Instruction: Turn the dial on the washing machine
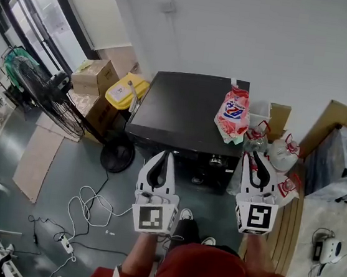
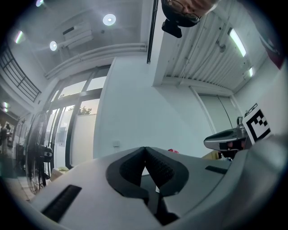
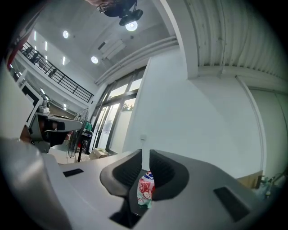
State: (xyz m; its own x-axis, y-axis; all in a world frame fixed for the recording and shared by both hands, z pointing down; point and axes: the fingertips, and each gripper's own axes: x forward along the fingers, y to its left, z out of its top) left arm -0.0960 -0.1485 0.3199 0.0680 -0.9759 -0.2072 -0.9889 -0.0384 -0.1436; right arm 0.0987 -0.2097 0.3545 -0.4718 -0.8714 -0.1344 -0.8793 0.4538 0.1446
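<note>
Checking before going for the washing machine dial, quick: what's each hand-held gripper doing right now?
Left hand-held gripper: closed, tips touching, holding nothing.
Right hand-held gripper: barely open, a narrow gap, holding nothing.

Left hand-held gripper (image 1: 165, 156) closed, right hand-held gripper (image 1: 257, 157) narrowly parted

A pink bag (image 1: 232, 114) lies atop the black washing machine (image 1: 177, 110).

Person in red top (image 1: 207, 274), dark trousers, black-and-white sneakers (image 1: 186, 215). Left gripper (image 1: 166, 156) & right gripper (image 1: 256, 157): white plastic shells, tapered jaws lined w/ black ribbed pads (image 2: 157, 168). Each has a white marker cube (image 1: 153, 218) w/ black square pattern at its near end.
</note>
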